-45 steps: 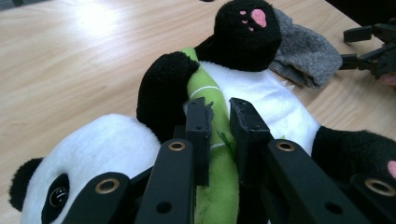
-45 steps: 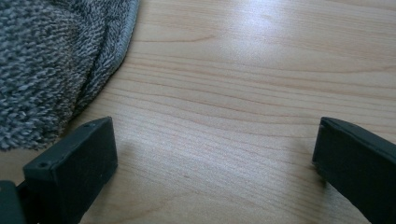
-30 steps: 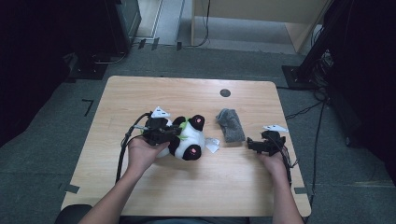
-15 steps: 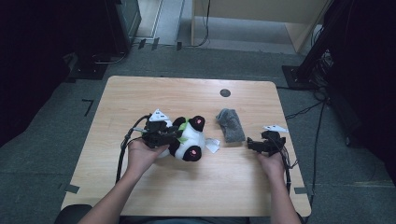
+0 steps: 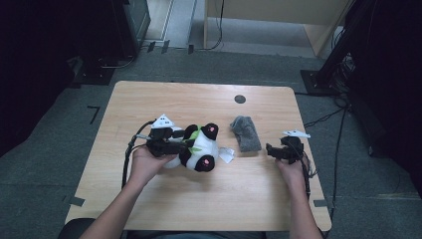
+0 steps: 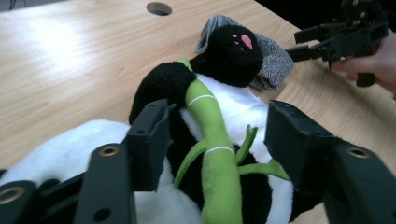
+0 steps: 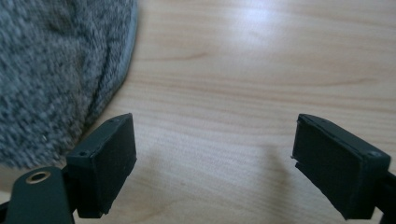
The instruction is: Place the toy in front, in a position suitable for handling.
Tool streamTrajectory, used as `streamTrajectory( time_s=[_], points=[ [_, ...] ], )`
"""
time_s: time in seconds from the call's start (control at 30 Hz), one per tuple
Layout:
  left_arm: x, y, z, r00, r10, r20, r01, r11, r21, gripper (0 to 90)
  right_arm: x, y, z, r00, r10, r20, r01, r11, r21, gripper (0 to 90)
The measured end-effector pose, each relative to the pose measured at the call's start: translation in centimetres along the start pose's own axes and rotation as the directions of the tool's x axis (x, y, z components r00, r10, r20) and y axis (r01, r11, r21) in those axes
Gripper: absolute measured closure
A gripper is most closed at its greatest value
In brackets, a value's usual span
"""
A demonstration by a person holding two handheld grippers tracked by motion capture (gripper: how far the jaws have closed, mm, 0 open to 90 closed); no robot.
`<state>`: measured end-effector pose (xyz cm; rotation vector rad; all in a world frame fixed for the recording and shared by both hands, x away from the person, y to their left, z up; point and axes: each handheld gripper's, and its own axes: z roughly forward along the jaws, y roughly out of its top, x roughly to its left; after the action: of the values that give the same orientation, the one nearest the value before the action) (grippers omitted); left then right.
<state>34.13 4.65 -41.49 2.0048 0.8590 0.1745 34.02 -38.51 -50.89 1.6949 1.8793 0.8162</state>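
Observation:
A black and white panda plush (image 5: pixel 201 148) lies on its back in the middle of the wooden table (image 5: pixel 164 102), holding a green bamboo stalk (image 6: pixel 212 140). My left gripper (image 5: pixel 185 144) grips the plush (image 6: pixel 229 56) across its middle, and both jaws of that gripper (image 6: pixel 217 126) press into its sides. A grey knitted sock (image 5: pixel 245 133) lies just right of the plush. My right gripper (image 5: pixel 269 149) stands open low over the bare wood, right of the sock (image 7: pixel 51 70), with nothing between the jaws of that gripper (image 7: pixel 215 140). The left gripper view also catches it (image 6: pixel 296 44) beyond the sock (image 6: pixel 275 60).
A white tag (image 5: pixel 226 154) sticks out of the plush toward the sock. A round cable hole (image 5: pixel 240 98) sits near the table's far edge. Dark equipment and cables surround the table on the floor.

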Motion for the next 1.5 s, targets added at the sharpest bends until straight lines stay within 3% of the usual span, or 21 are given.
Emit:
streamTrajectory(
  time_s=[0.2, 0.5, 0.77, 0.9, 1.1, 1.33, 1.4, 1.5],
  points=[
    [1.0, -0.1, -1.2, 1.0000, -0.001, 0.001, 0.001, 0.9999, -0.014, 36.6, 0.4, 1.5, -1.0, 0.9986, 0.010, -0.052, -0.012, 0.999, -0.049, 18.5],
    [2.4, -0.7, -3.3, 1.0000, 0.007, -0.003, -0.007, 0.9997, -0.022, 35.0, 2.3, 3.5, -1.6, 0.9919, -0.043, -0.119, 0.035, 0.997, -0.063, 26.3],
    [3.9, -2.4, -5.0, 0.9994, -0.024, -0.025, 0.023, 0.9993, -0.031, 33.0, 4.2, 5.3, -1.8, 0.9822, -0.080, -0.170, 0.062, 0.992, -0.108, 30.3],
    [4.2, -3.5, -5.2, 0.9979, -0.034, -0.055, 0.033, 0.9993, -0.018, 30.0, 5.2, 6.1, -1.4, 0.9755, -0.106, -0.193, 0.089, 0.992, -0.095, 30.8],
    [4.0, -5.0, -5.7, 0.9988, -0.009, -0.047, 0.007, 0.9995, -0.030, 25.7, 6.0, 6.9, -0.9, 0.9689, -0.130, -0.210, 0.118, 0.991, -0.069, 30.7],
    [5.0, -6.2, -5.8, 0.9986, -0.053, 0.001, 0.053, 0.9968, -0.059, 12.8, 6.3, 7.0, 0.5, 0.9628, -0.128, -0.238, 0.122, 0.992, -0.040, 30.6],
    [5.4, -6.7, -5.7, 0.9977, -0.067, -0.004, 0.067, 0.9960, -0.060, 12.7, 6.5, 6.9, 0.6, 0.9608, -0.136, -0.242, 0.130, 0.991, -0.041, 30.1],
    [5.4, -7.4, -5.6, 0.9978, -0.027, -0.060, 0.025, 0.9993, -0.028, 12.8, 6.9, 6.8, 0.6, 0.9569, -0.147, -0.251, 0.141, 0.989, -0.040, 29.4]
  ],
)
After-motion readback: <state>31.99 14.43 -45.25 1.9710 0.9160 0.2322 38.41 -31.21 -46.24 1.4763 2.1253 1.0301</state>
